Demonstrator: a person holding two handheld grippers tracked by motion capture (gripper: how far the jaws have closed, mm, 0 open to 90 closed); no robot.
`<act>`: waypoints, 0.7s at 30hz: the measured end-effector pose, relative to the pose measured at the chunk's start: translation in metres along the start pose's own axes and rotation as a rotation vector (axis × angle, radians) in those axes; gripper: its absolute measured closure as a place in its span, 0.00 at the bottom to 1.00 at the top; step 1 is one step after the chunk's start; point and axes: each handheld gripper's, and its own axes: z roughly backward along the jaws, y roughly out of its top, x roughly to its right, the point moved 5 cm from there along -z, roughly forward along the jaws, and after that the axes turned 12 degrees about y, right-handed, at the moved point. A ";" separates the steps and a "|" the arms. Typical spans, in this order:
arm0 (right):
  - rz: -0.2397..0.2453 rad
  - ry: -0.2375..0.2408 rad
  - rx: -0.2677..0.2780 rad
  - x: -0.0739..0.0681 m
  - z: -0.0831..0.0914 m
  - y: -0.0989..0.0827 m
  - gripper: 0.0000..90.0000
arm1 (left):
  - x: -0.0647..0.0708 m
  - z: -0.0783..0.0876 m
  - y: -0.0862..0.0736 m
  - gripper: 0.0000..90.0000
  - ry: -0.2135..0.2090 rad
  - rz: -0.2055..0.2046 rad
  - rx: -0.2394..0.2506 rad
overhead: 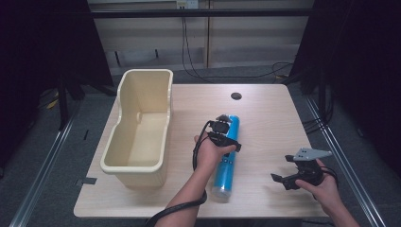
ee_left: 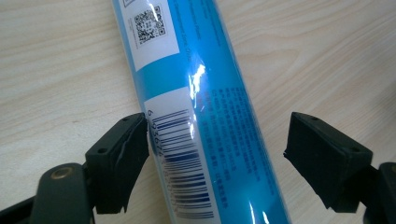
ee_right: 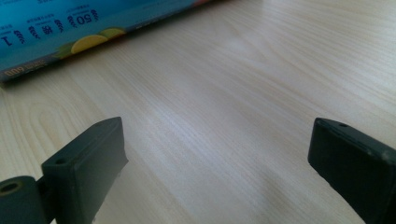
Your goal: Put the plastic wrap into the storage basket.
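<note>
Jaws of the left gripper [overhead: 226, 128] are sitting apart around the blue tube [ee_left: 201, 116], lying on the desk [overhead: 265, 113], ready to squeeze it. Right gripper [overhead: 295, 176] jaws are waiting wide apart nearby.

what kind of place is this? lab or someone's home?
Most likely a lab recording station, not a home: a bare wooden table with a cable hole, black curtains on both sides, loose cables along the back wall.

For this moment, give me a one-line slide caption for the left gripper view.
Left tool straddles a blue tube lying on the wooden table, one jaw at its barcode label, the other clear.
</note>
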 end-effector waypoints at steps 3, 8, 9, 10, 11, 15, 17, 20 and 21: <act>-0.007 -0.003 -0.004 -0.001 0.000 0.000 0.05 | 0.000 -0.003 0.000 0.23 0.006 0.024 -0.021; -0.003 -0.002 0.000 0.000 0.000 0.000 0.05 | 0.002 -0.009 0.000 0.25 0.002 0.054 -0.064; -0.003 -0.002 0.000 0.000 0.000 0.000 0.05 | 0.003 -0.010 0.000 0.25 0.003 0.060 -0.070; -0.003 -0.002 0.000 0.000 0.000 0.000 0.05 | 0.003 -0.010 0.000 0.25 0.003 0.060 -0.070; -0.001 -0.003 0.001 0.000 0.000 0.000 0.05 | 0.004 -0.013 -0.001 0.25 0.004 0.070 -0.087; -0.004 -0.004 0.005 0.000 0.001 0.001 0.05 | 0.006 -0.017 -0.002 0.26 0.003 0.089 -0.101; -0.005 -0.004 0.005 0.000 0.001 0.001 0.05 | 0.006 -0.019 -0.003 0.27 0.006 0.086 -0.112; -0.003 -0.006 0.005 0.000 0.001 0.001 0.05 | 0.006 -0.023 -0.005 0.28 0.007 0.102 -0.131; -0.003 -0.006 0.005 0.000 0.001 0.001 0.05 | 0.006 -0.023 -0.005 0.29 0.007 0.102 -0.131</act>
